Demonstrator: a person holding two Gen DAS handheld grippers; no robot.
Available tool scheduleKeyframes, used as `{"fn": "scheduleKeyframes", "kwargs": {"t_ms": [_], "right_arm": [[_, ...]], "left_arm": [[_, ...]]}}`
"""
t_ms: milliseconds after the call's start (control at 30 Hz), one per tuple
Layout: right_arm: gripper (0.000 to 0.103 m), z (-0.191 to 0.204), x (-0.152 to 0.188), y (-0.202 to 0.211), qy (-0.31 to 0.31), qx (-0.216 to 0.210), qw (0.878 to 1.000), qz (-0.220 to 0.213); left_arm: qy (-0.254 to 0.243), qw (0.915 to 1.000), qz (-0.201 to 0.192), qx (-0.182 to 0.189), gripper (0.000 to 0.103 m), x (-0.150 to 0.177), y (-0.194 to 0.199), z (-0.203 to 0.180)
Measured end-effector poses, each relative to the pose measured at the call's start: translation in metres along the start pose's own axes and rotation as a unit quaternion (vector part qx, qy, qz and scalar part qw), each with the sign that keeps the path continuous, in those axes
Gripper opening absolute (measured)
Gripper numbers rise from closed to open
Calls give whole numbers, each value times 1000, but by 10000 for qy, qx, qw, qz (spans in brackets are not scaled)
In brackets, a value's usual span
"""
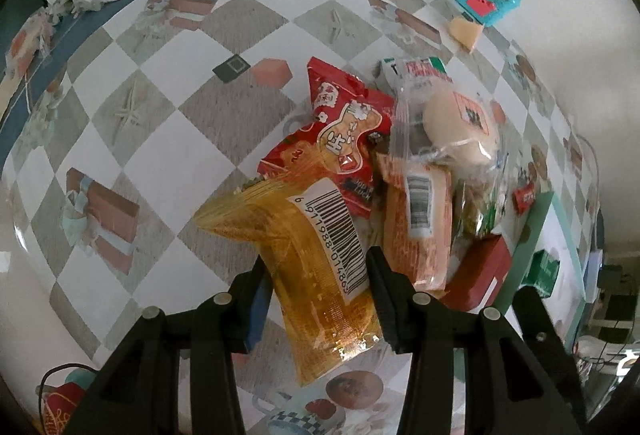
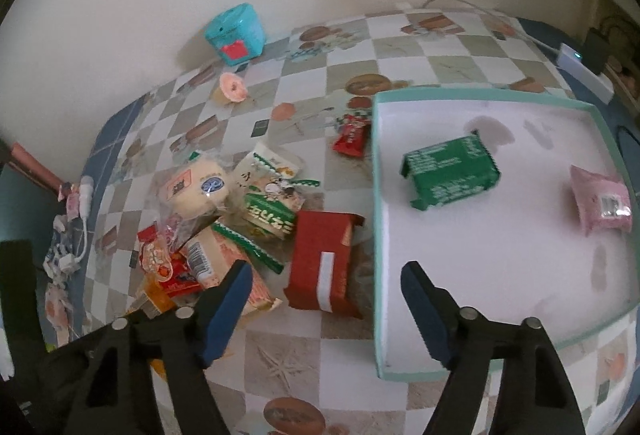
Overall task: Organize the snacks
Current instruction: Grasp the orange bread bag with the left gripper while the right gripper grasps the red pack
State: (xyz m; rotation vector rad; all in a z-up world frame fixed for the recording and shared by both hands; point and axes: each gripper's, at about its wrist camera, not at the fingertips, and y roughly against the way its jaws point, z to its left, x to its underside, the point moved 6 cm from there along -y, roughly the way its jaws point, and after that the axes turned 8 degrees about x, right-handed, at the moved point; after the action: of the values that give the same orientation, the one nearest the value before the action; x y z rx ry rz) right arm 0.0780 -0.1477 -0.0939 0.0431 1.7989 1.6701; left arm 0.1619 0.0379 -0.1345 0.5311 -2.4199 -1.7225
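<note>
Two hand-held grippers in my feeds, over a checkered tabletop. My left hand-held gripper is clamped on an orange snack pack w/ barcode, fingers pressed on both its sides; the pack's far end leans toward the snack pile.

My right hand-held gripper is spread wide, nothing between its blue pads. It hangs over the near-left corner of the teal-rimmed tray.

Landmark = that tray. Inside it: a green packet near the middle, a pink packet by the right rim. Just left of the tray's left rim lies a dark red box w/ white stripe. Further left, the pile: a green-and-white pack, a clear bag w/ pale round bun, a pale orange pack w/ barcode, a red pack. A small red wrapper sits just off the tray's far-left corner. Well beyond the tray, by the wall, a teal box and a pink-topped cup close in front of it.
</note>
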Motion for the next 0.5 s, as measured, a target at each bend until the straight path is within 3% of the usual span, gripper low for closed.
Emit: {"fn": "scheduleKeyframes", "kwargs": {"t_ms": [233,500], "right_arm": [[59,16,-1,-18,294,123,9993,179],[51,17,-1,-45,357,331,9979,437]], "left_arm": [[150,9999,-41,62,47,-15,-6,4],[185,9997,-29,129,47,-3,-5,10]]}}
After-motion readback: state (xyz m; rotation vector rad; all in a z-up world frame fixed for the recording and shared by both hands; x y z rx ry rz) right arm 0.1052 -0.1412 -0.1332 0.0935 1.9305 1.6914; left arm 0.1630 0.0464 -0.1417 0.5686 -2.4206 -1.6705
